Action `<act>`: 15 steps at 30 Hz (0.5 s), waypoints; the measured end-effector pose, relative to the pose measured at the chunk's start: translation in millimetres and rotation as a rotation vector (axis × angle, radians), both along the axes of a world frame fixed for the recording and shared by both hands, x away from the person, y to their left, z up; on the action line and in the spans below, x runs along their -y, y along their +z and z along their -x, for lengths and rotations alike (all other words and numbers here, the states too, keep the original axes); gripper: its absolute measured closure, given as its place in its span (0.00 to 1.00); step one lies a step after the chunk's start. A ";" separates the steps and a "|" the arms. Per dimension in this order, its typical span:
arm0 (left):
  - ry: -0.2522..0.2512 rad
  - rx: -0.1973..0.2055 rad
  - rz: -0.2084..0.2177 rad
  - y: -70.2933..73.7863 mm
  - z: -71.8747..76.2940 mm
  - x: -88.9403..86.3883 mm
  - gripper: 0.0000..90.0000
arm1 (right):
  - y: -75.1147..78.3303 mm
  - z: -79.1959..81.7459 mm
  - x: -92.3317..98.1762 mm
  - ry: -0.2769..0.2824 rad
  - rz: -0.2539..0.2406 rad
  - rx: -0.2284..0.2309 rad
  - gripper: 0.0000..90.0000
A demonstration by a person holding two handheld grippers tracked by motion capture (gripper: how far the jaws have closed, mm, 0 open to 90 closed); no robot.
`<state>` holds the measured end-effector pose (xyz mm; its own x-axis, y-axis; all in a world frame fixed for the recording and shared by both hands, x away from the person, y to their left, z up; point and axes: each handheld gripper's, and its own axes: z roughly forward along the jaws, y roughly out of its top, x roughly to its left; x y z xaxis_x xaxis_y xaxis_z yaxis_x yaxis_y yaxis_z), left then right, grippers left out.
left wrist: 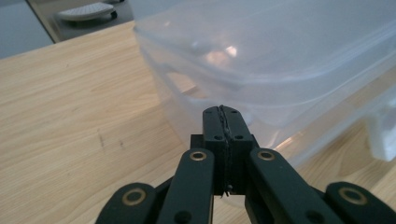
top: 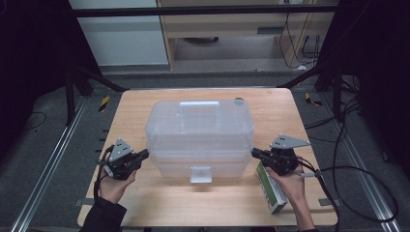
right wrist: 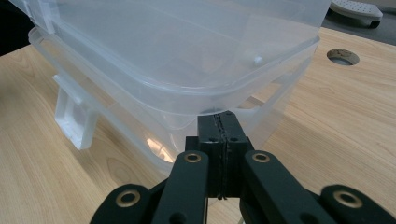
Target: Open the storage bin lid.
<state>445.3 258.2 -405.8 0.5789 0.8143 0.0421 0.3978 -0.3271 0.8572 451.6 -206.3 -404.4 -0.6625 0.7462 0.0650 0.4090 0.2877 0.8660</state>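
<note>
Both closed, empty tongs, left tongs (top: pixel 143 155) and right tongs (top: pixel 256 153), flank the clear storage box (top: pixel 199 137) between them on the desk (top: pixel 145 203), seemingly poised to lift it, which calls for even inward pressure.

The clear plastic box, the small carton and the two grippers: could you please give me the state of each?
Clear plastic box: lid on, front latch down, carry handle folded flat.
Green and white carton: lying flat on the table, partly under the right hand.
Left gripper: jaws shut, empty, beside the box's end.
Right gripper: jaws shut, empty, tips against the box's corner.
</note>
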 end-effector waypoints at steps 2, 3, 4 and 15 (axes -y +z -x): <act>-0.007 0.012 0.007 3.2 1.6 2.6 1.00 | 0.3 -0.2 0.2 0.000 -0.004 0.001 1.00; -0.012 0.013 0.002 4.5 2.1 3.7 1.00 | 0.3 -0.2 0.2 0.000 -0.004 0.001 1.00; -0.014 0.018 0.002 5.6 2.2 4.6 1.00 | 1.4 -0.6 0.8 -0.002 -0.016 0.013 1.00; -0.012 0.050 0.017 16.2 -0.9 8.3 1.00 | 11.8 -5.4 2.0 -0.008 -0.029 0.031 1.00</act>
